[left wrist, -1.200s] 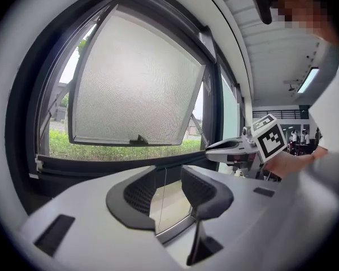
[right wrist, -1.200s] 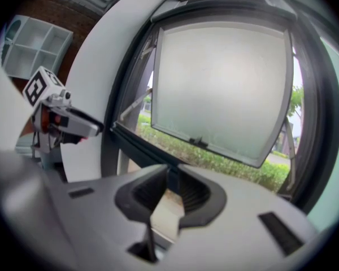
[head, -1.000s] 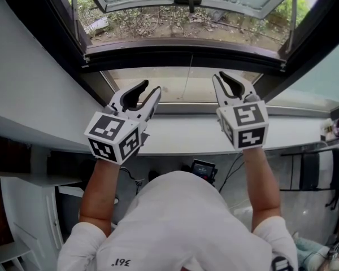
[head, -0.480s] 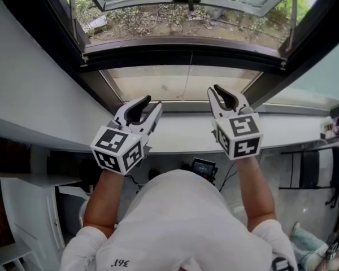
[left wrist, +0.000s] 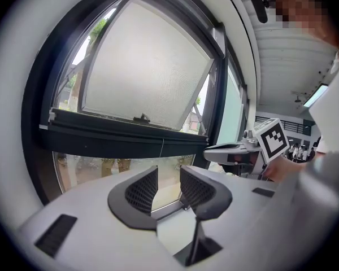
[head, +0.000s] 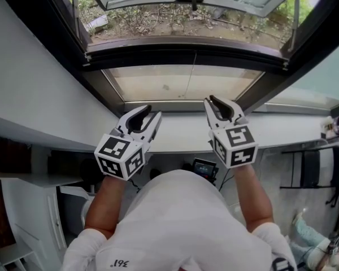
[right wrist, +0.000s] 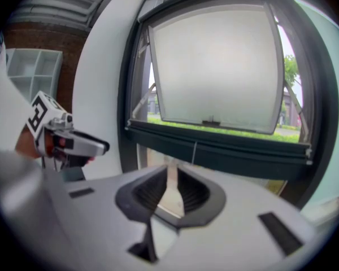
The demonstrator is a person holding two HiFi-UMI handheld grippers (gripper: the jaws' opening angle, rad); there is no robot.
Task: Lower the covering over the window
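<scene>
Left gripper (head: 151,113) and right gripper (head: 210,101) are flanking the cord (head: 191,78), presumably to pull it. Both sets of fingers are released and empty, the left's having just been narrowing.

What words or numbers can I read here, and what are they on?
"361°": on the white shirt, near its bottom edge, upside down in the head view.
Small screen under the sill: too small to read.
Marker cubes: square patterns only, no words.
</scene>
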